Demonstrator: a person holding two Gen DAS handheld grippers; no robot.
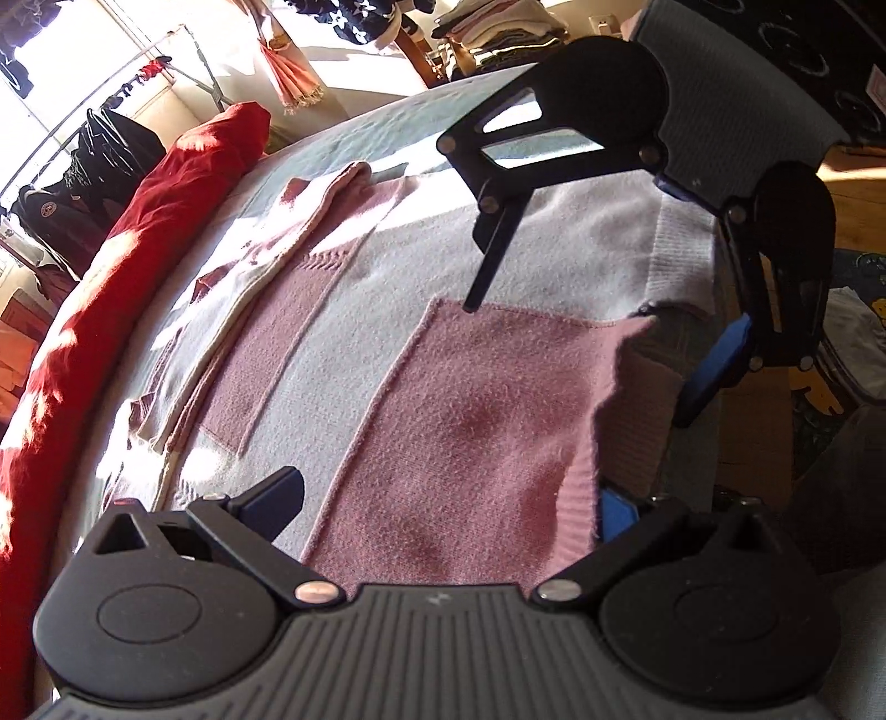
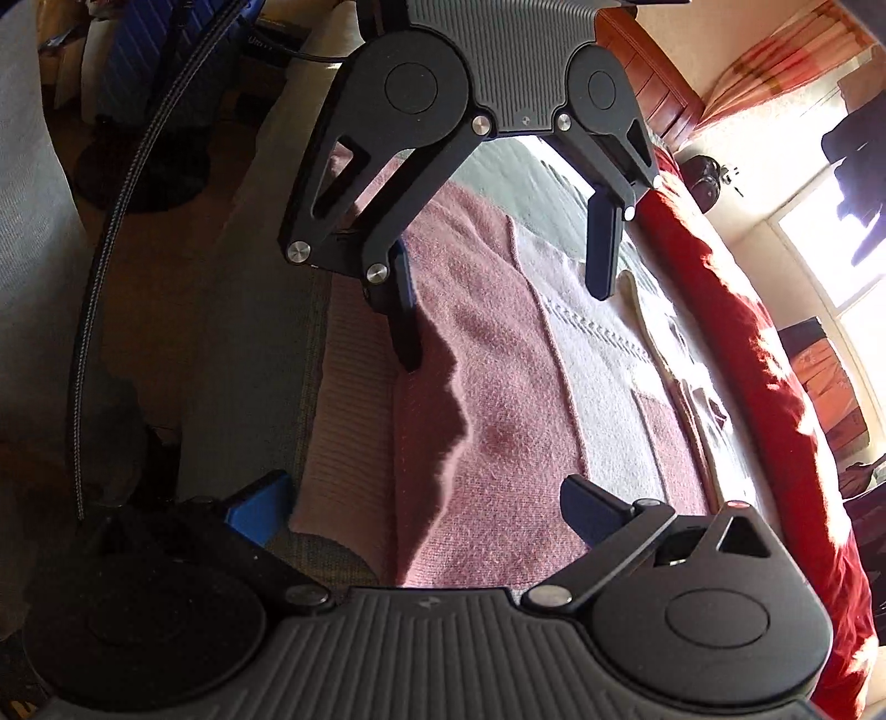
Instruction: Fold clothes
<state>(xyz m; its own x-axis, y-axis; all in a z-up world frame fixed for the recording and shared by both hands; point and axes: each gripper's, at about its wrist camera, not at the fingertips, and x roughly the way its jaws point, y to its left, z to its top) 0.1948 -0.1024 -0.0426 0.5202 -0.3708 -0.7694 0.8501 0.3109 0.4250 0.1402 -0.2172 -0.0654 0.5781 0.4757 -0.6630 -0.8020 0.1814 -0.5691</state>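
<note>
Sunlit bed (image 1: 387,127) with a pale blue cover carries the pink and grey sweater (image 1: 454,443), lying flat near its edge. Both the left gripper (image 1: 443,498) and right gripper (image 2: 426,509) hover above it with fingers wide apart, facing each other. Farther left lies a red blanket (image 1: 111,277).

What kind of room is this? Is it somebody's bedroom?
Most likely a bedroom. A pink and white sweater lies spread on a bed with a red blanket along its edge, a rack of hanging clothes stands by the sunny window, and folded clothes are stacked behind.
</note>
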